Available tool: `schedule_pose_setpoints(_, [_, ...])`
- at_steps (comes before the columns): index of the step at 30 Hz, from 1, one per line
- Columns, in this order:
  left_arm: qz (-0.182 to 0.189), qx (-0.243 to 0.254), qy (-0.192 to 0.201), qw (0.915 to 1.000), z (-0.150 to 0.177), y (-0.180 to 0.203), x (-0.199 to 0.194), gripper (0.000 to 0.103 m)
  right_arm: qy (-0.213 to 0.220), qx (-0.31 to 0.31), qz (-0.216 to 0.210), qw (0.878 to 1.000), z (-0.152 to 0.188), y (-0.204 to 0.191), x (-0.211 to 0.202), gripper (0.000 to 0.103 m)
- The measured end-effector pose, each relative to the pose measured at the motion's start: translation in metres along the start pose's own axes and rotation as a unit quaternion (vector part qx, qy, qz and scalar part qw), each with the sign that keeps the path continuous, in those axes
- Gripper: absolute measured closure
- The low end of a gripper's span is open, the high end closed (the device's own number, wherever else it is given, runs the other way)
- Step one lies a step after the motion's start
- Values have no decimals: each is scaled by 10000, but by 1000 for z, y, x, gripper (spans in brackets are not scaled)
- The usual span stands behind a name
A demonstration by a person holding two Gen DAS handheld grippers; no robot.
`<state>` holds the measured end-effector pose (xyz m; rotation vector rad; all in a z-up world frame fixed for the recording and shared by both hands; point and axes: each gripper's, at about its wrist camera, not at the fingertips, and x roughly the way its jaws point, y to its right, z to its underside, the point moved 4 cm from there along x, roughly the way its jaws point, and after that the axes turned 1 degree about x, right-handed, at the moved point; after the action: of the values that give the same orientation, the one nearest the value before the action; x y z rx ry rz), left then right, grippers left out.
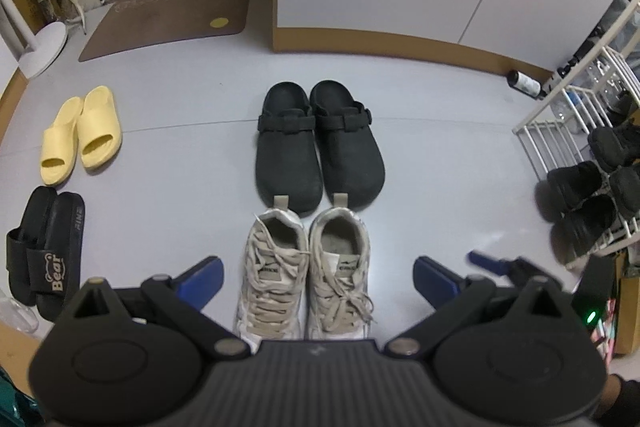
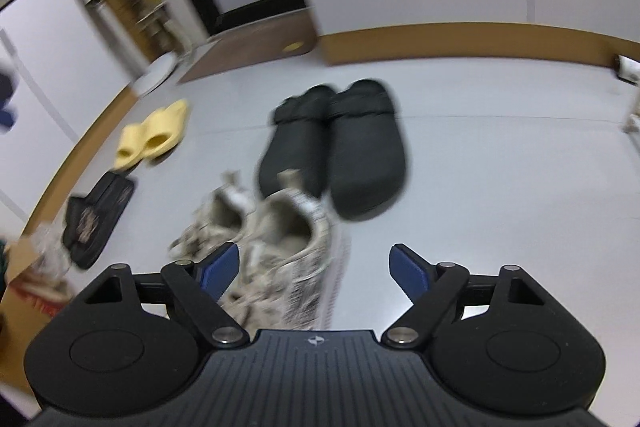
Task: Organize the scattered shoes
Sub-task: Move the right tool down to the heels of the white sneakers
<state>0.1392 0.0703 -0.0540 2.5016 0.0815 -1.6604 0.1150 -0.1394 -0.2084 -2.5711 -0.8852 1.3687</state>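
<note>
The left gripper (image 1: 316, 281) hangs with its fingers (image 1: 200, 281) spread wide and released, holding nothing. The pale sneakers (image 1: 308, 271) sit between them on the floor (image 1: 180, 131), paired side by side, heels toward the black clogs (image 1: 316, 143).

The right gripper (image 2: 314, 271) is also released and empty; its fingers (image 2: 218, 269) stand apart over the sneakers' right edge, touching nothing that can be seen, in a blurred view.

Both grippers tilt steeply down toward the floor.

Nearer the floor's left edge lie yellow slides (image 1: 82, 133) and black slides (image 1: 44, 251), each paired; dark shoes (image 1: 588, 203) sit by the white rack (image 1: 560, 131) at the right edge.

The sneaker pair looks just set. The next move probably calls for picking any pair left out of line.
</note>
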Motion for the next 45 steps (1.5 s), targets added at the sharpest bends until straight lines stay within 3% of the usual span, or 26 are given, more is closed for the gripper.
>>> schedule_pose_setpoints(3, [94,-28,54,9999,0,1,-4,1,-190,-130,-171,9996,8,-16,5,28])
schedule_pose_setpoints(5, [104,-38,73,9999,-1,1,-4,1,-304,-193,-259,9990,12,-25,9,39])
schedule_pose_setpoints(7, [111,-72,66,9999,0,-1,-4,1,-351,-187,-315,9987,13,-28,10,41])
schedule_pose_setpoints(17, [-59,-51,-215,9997,8,-11,10,1,-441,-104,-558,9974,11,-52,26,42])
schedule_pose_setpoints(21, [-318,90,-385,9987,14,-21,20,1,-601,2,-705,9957,13,-58,39,41])
schedule_pose_setpoints(23, [-427,-76,-581,9974,19,-32,29,1,-631,35,-687,9956,14,-61,42,41])
schedule_pose_setpoints(27, [-546,5,-626,9965,19,-37,33,1,-689,102,-651,9954,16,-61,47,41])
schedule_pose_setpoints(34, [-462,71,-702,9964,19,-32,40,1,-609,244,-604,9960,12,-66,61,41])
schedule_pose_setpoints(39, [-337,158,-627,9973,18,-22,35,1,-514,420,-656,9956,18,-73,67,41])
schedule_pose_setpoints(45, [-289,138,-180,9993,7,-10,15,1,-438,494,-470,9967,23,-74,83,41])
